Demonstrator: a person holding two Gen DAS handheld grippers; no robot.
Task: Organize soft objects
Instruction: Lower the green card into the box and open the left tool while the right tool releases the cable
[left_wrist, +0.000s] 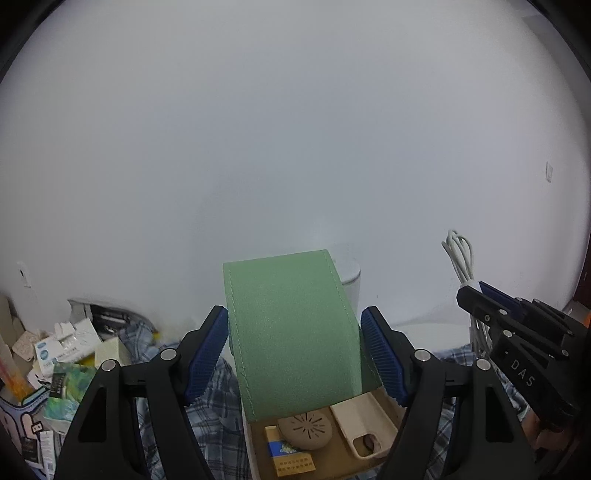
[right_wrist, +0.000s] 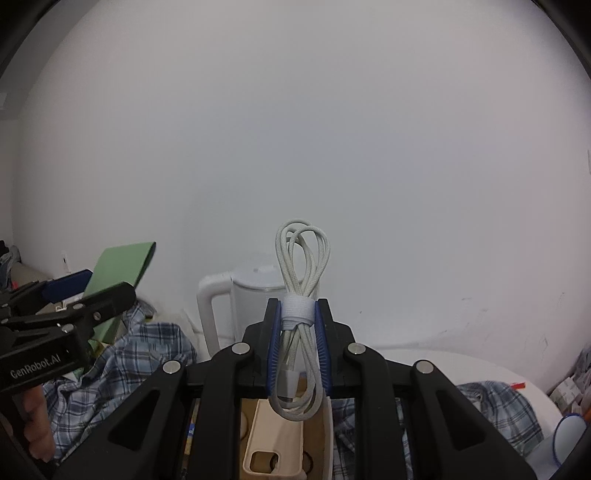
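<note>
The left gripper (left_wrist: 294, 352) is seen with its blue pads against both sides of a green lid (left_wrist: 291, 328), which is raised over an open box (left_wrist: 373, 454); whether the pads truly press cannot be told; the contents (a beige phone case (left_wrist: 364, 424), a round perforated piece, a yellow packet) are partly hidden beneath it. The right gripper (right_wrist: 298, 347) is clamped narrowly on a coiled white cable (right_wrist: 301, 258); a white kettle (right_wrist: 236, 295) is half covered behind; a plaid cloth (right_wrist: 122, 365) is cut off below.
</note>
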